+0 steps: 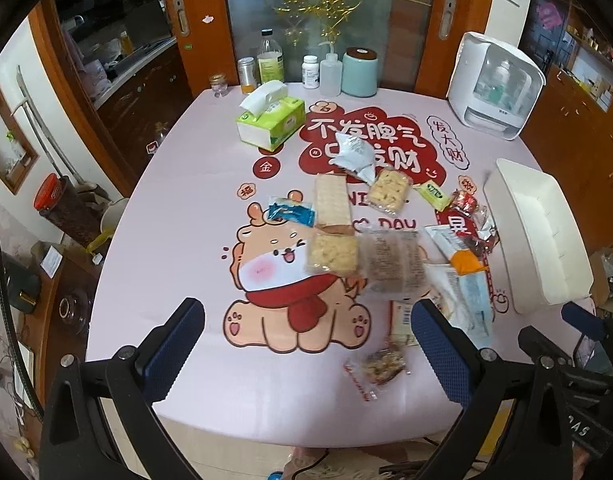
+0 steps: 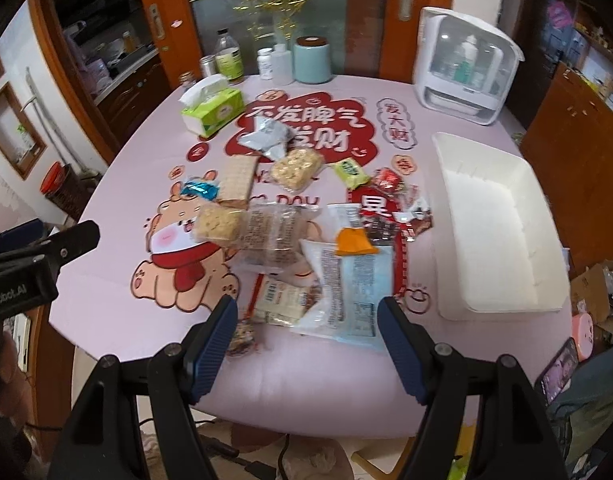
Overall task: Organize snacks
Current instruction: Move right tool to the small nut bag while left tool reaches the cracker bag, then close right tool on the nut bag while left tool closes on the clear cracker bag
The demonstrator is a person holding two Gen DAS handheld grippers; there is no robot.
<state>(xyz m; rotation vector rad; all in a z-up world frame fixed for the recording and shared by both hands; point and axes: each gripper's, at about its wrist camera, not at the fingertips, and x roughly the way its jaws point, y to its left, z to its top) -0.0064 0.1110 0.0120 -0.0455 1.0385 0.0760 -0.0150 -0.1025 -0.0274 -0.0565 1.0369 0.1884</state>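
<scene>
Several wrapped snacks lie in a loose pile in the middle of the pink table mat (image 1: 178, 248): a long cracker pack (image 1: 332, 204), two puffed-rice bars (image 1: 386, 192), a silver packet (image 1: 352, 154), a blue candy (image 1: 290, 212), a green candy (image 1: 432, 192) and a blue-white packet (image 2: 346, 292). An empty white bin (image 2: 490, 216) stands to the right of the pile. My left gripper (image 1: 306, 344) hovers open over the near table edge, nothing between its fingers. My right gripper (image 2: 308, 340) is open above the near end of the pile, clear of the packets.
A green tissue box (image 1: 270, 124) sits at the back left. Bottles and a teal canister (image 1: 359, 72) line the far edge. A white appliance (image 1: 494, 84) stands at the back right. Wooden cabinets surround the table.
</scene>
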